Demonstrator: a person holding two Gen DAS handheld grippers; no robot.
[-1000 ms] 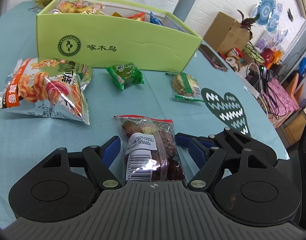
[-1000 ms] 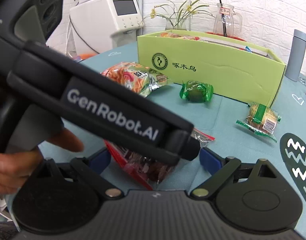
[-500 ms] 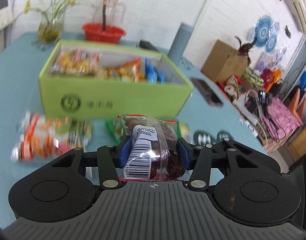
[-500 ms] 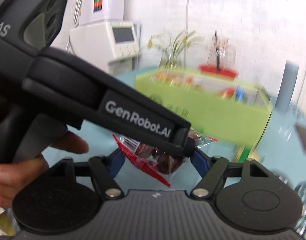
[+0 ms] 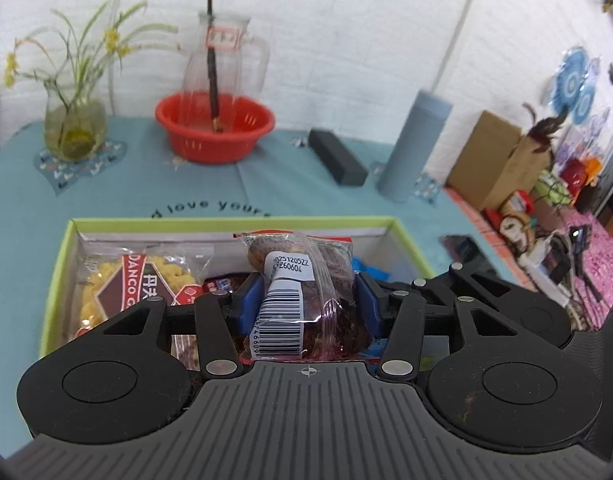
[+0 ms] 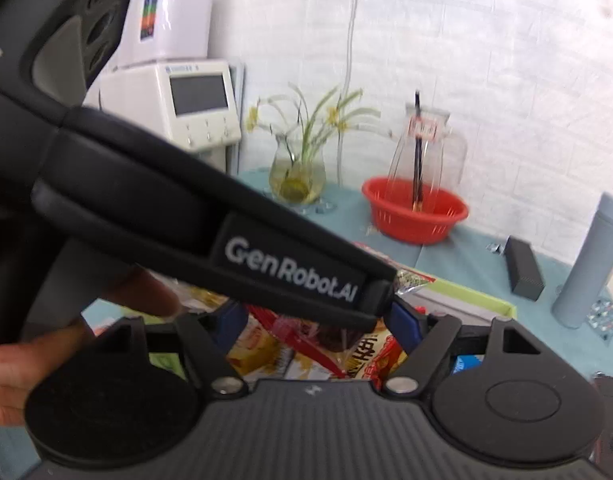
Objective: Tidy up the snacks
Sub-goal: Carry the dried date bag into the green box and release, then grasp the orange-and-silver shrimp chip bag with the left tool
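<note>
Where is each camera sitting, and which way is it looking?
Left wrist: rides on the left gripper, looking down along its blue fingers at the clear snack bag they clamp, above the green box.
Right wrist: rides on the right gripper, whose jaws are opening around that bag; the other black gripper and a hand cross its view.
Both show: bag, box, red basket, flower vase, grey bottle.

White brick wall [image 5: 346, 40] stands ahead; teal tablecloth [image 5: 266, 176] covers the table; a vase [image 5: 74, 128], red basket [image 5: 214, 128] and grey flask [image 5: 414, 148] sit beyond; a white machine [image 6: 194, 100] stands ahead-left; cardboard box [image 5: 494, 160] lies right.
</note>
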